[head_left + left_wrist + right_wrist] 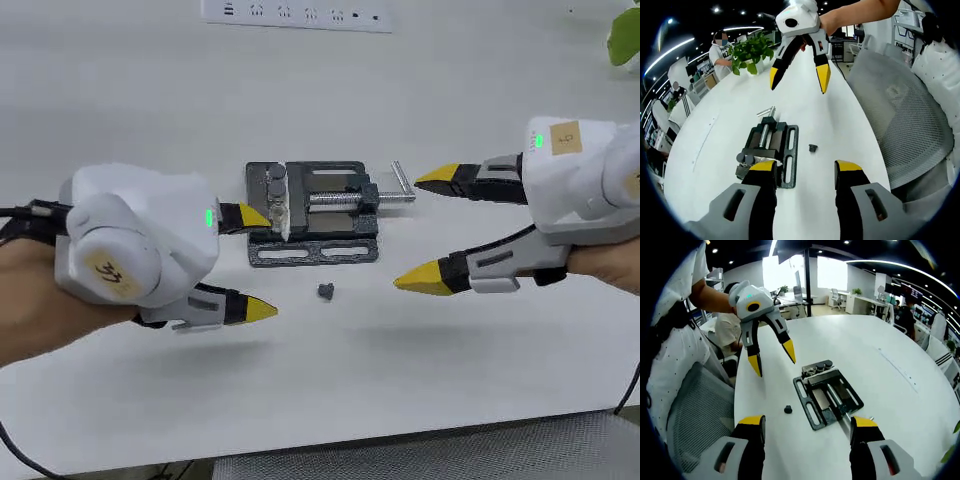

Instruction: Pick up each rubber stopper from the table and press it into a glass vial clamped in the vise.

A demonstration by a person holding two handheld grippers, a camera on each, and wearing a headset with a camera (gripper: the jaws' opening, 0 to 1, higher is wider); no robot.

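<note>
One small dark rubber stopper lies on the white counter just in front of the single black metal vise; its pointing is too small to tell. Glass vials, their count unclear, stand clamped. The left gripper and right gripper flank the vise, both spread wide and empty.

The left gripper is spread wide over the white table, one yellow tip at the near end of the black vise. A small dark rubber stopper lies just beside the vise, toward the table edge by the mesh chair. Farther along the table the right gripper hangs with its jaws parted.
</note>
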